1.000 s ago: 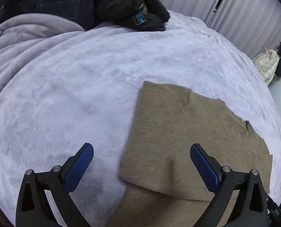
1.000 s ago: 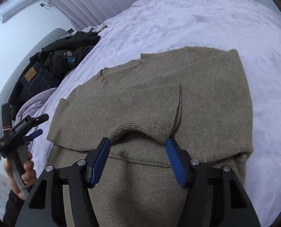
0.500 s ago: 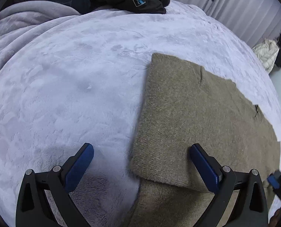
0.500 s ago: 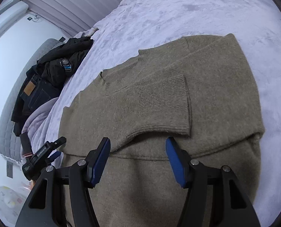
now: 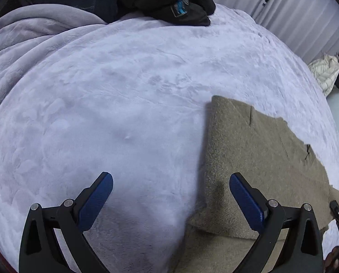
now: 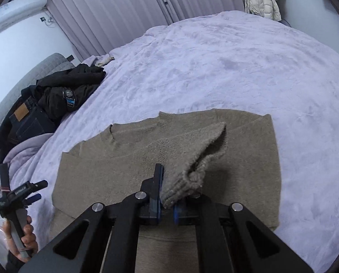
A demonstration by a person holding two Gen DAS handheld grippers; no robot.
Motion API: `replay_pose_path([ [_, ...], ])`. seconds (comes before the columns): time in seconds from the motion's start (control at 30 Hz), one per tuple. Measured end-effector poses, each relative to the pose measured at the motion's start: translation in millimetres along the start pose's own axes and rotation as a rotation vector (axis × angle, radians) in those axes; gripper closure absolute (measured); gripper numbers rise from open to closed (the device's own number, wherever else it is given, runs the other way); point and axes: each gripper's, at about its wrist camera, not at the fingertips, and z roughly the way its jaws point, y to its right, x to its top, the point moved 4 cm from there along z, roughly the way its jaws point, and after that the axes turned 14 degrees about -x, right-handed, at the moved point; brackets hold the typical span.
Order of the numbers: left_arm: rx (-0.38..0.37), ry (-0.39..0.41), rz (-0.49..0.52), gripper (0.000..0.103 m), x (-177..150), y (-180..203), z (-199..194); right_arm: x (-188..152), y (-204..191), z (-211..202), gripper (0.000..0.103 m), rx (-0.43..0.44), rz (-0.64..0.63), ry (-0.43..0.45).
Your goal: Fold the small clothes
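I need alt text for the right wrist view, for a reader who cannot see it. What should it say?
The right claw is shut on the ribbed cuff of a brown knitted sweater, lifting that sleeve above the sweater's body, which lies flat on a pale lilac plush blanket. At the lower left, a hand holds the left claw; dark clothes are piled behind.

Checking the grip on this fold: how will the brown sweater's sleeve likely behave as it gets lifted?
Probably floppy: the sleeve bunches and droops where the right gripper, whose jaws have just closed, pinches its cuff. It seems light, since that one pinch holds it up. The fuzzy knit of the sweater likely clings to the plush blanket rather than sliding.
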Motion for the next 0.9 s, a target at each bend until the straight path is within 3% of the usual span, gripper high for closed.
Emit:
replay_pose_path([
  [0.13, 0.083, -0.101, 0.096, 0.001, -10.9, 29.7, 32.2, -12.8, 16.5, 45.2, 0.090, -0.064, -0.017, -0.150],
  [0.23, 0.078, -0.046, 0.142, 0.001, -10.5, 50.3, 16.0, -16.5, 32.6, 37.8, 0.081, -0.035, 0.011, -0.133],
  [0.3, 0.045, 0.014, 0.178, 0.001, -8.1, 66.8, -2.9, -11.4, 51.7, 16.9, 0.053, -0.158, 0.035, -0.055],
  [0.37, -0.025, 0.063, 0.212, 0.001, -7.2, 89.6, -17.1, -6.6, 68.2, -5.0, 0.035, -0.287, 0.060, 0.041],
  [0.43, -0.100, 0.054, 0.260, 0.001, -10.7, 115.0, -15.0, -1.6, 64.2, -21.0, 0.035, -0.309, 0.037, 0.109],
  [0.5, -0.111, 0.019, 0.351, 0.001, -21.1, 141.1, 2.5, 0.1, 34.0, -22.0, 0.035, -0.230, -0.062, 0.103],
  [0.6, -0.012, -0.049, 0.403, 0.001, -29.9, 143.3, 43.4, -7.9, -24.6, -6.5, 0.035, -0.098, -0.242, 0.047],
  [0.67, 0.049, -0.087, 0.383, 0.001, -30.5, 124.3, 63.2, -17.2, -49.8, 17.4, 0.035, -0.127, -0.350, -0.001],
  [0.7, 0.042, -0.097, 0.361, 0.000, -30.0, 110.2, 66.7, -21.4, -53.8, 30.1, 0.035, -0.171, -0.395, -0.027],
  [0.73, -0.004, -0.096, 0.338, 0.000, -29.2, 100.0, 64.1, -26.4, -50.9, 43.4, 0.035, -0.234, -0.431, -0.056],
  [0.77, -0.027, -0.084, 0.321, 0.000, -27.1, 89.9, 57.3, -28.8, -43.2, 48.3, 0.035, -0.244, -0.435, -0.052],
  [0.83, -0.001, -0.065, 0.331, 0.000, -24.9, 72.4, 44.6, -27.0, -17.5, 41.9, 0.035, -0.206, -0.368, -0.028],
  [0.9, -0.002, -0.074, 0.327, 0.000, -24.7, 58.6, 37.8, -23.7, 9.5, 37.2, 0.035, -0.243, -0.323, -0.021],
])
